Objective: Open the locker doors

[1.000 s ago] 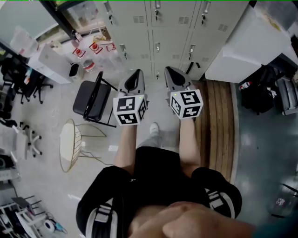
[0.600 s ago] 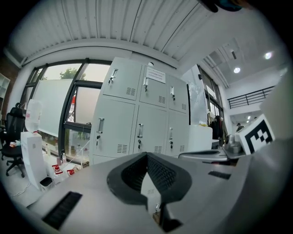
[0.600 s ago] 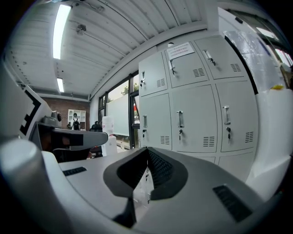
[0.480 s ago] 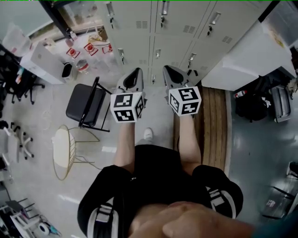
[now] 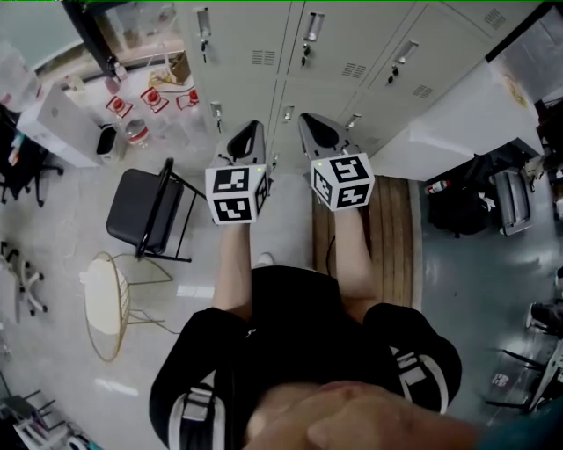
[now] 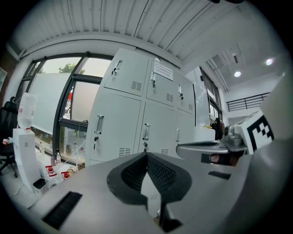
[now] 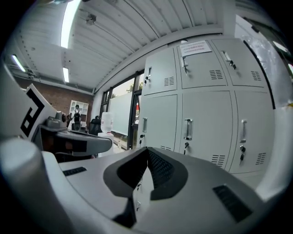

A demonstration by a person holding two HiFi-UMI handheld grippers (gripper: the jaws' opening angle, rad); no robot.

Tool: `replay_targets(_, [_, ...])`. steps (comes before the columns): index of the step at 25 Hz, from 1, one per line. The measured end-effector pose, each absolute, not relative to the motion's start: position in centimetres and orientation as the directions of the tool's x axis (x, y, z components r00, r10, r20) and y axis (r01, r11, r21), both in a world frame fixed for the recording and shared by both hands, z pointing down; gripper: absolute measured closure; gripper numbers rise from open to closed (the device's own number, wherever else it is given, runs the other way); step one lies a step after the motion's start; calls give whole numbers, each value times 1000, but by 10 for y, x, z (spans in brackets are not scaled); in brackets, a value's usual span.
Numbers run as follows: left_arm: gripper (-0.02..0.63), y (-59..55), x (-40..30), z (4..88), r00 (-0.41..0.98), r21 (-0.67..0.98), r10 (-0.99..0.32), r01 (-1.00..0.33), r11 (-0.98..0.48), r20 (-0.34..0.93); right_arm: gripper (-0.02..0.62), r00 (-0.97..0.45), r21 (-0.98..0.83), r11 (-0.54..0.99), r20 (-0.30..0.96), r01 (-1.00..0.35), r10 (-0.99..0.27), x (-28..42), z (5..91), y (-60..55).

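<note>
Seen from overhead, a person holds the left gripper (image 5: 251, 134) and the right gripper (image 5: 308, 125) side by side, both aimed toward twelve o'clock at a bank of grey lockers (image 5: 352, 39). Every locker door in view is closed, its handle (image 5: 312, 26) untouched, and both grippers are clear of the doors. Each gripper's jaws are pressed together at the tips with nothing between them. A paper notice (image 7: 198, 47) is stuck on an upper door. A black folding chair (image 5: 136, 209) stands at nine o'clock from the left gripper, with a round wire-legged side table (image 5: 104, 294) at seven o'clock. A wooden slatted platform (image 5: 391, 237) lies at five o'clock from the right gripper, at the foot of the lockers.
</note>
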State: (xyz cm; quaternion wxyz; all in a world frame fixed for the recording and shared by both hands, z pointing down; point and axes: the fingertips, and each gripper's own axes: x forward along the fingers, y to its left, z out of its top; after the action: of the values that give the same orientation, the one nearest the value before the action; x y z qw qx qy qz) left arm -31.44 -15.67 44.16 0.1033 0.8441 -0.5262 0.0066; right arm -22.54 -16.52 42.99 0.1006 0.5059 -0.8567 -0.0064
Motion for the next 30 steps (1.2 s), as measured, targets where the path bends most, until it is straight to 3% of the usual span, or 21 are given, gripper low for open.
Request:
replay_targets(13, [597,-180,-287,454,511,180,-850,-855,-487,130,577,-431,120,459,200,-880,-880,-212,442,-187])
replay_targets(18, [597,-192,-276,473,521,203,-838,-849,-487,165,577,-437,33,451,195,-892,-878,-201,453,-195])
replay_targets(30, [597,-256,-257,487,499,177,-842,-865,-470,205,577,-378,95,402,201,-911,-904,-179,472,-263])
